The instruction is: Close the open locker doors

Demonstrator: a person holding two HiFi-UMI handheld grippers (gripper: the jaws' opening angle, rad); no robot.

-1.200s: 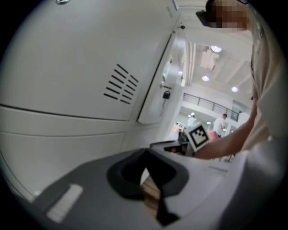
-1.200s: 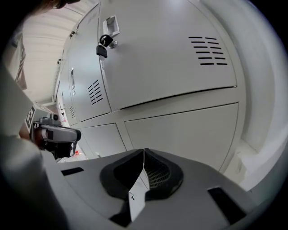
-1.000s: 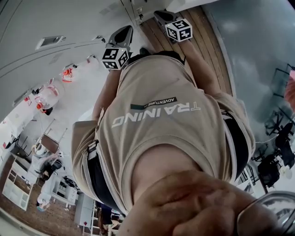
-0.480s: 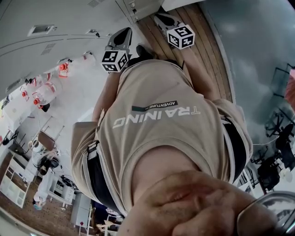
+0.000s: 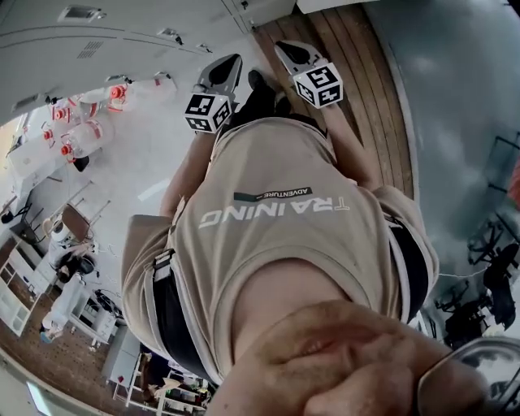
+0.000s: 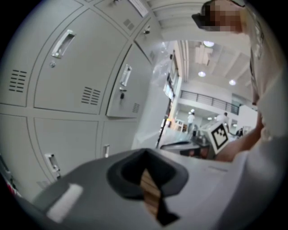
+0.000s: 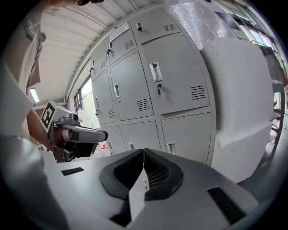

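Note:
Grey lockers (image 7: 157,85) fill the right gripper view, and every door that shows there lies flush and shut. More of the lockers (image 6: 67,81) stand at the left of the left gripper view, their handles flat. In the head view my left gripper (image 5: 221,77) and right gripper (image 5: 294,55) are held out in front of the person's beige shirt (image 5: 276,219), short of the lockers (image 5: 122,24). Both pairs of jaws are pressed together with nothing between them. The left gripper (image 7: 74,134) shows at the left of the right gripper view.
A tall white wrapped block (image 7: 243,103) stands right beside the lockers. White and red objects (image 5: 73,130) lie on the pale floor at the left. A strip of wooden floor (image 5: 366,89) runs along the right. People stand far off in a bright hall (image 6: 191,119).
The head view has swung: the lockers slid up toward the top edge and the white and red objects moved up the left. Both grippers stay shut, roughly level in front of the shirt.

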